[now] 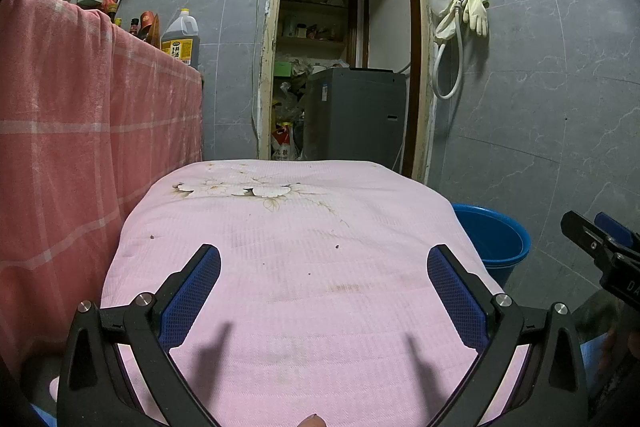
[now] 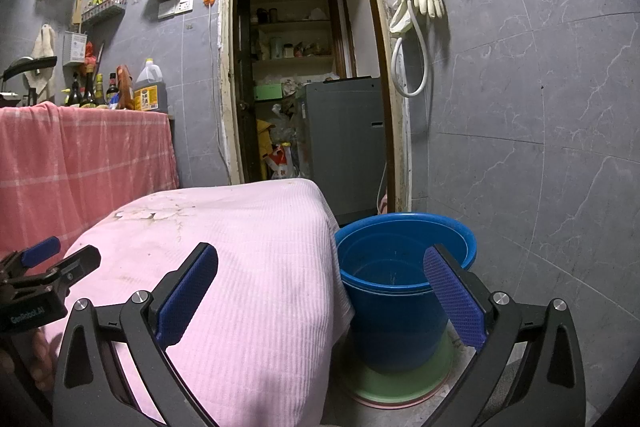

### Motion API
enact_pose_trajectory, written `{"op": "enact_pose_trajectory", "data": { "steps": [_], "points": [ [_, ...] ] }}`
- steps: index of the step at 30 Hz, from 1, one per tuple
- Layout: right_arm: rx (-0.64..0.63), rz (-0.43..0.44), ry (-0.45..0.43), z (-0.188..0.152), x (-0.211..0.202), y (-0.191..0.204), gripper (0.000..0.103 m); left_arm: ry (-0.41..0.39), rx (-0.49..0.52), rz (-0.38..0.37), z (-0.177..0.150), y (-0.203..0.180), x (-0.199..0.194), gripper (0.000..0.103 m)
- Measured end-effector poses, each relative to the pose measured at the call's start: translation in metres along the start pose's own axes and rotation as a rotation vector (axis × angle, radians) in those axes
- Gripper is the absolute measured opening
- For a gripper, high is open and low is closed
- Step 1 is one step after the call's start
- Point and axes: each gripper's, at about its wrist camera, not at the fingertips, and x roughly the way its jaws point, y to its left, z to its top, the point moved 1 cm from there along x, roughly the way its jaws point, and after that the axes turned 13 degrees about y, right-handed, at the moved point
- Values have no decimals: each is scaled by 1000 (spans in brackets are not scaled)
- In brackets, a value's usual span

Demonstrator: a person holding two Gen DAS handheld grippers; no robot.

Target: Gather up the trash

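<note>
Right now we hold both tongs spread wide and empty: the left tongs [image 1: 324, 269] hang over the pink cloth [image 1: 304, 267] on the desk, the right tongs [image 2: 320, 269] straddle its edge and the blue bucket [image 2: 404, 247] just beside it. We see no clear trash, only small dark specks [image 1: 337, 246] on the cloth. Pinching at those, we judge, could snag and drag the cloth; a careless swing could tip the bucket off the green basin [image 2: 404, 383] under it. Beyond, the doorway clutter [image 2: 280, 147] stays well apart.
</note>
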Motion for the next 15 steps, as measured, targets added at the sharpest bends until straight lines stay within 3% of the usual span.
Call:
{"op": "enact_pose_trajectory", "data": {
  "steps": [15],
  "points": [
    [1,0,-1,0,0,1,103,-1,-1,1,0,0,0,101]
  ]
}}
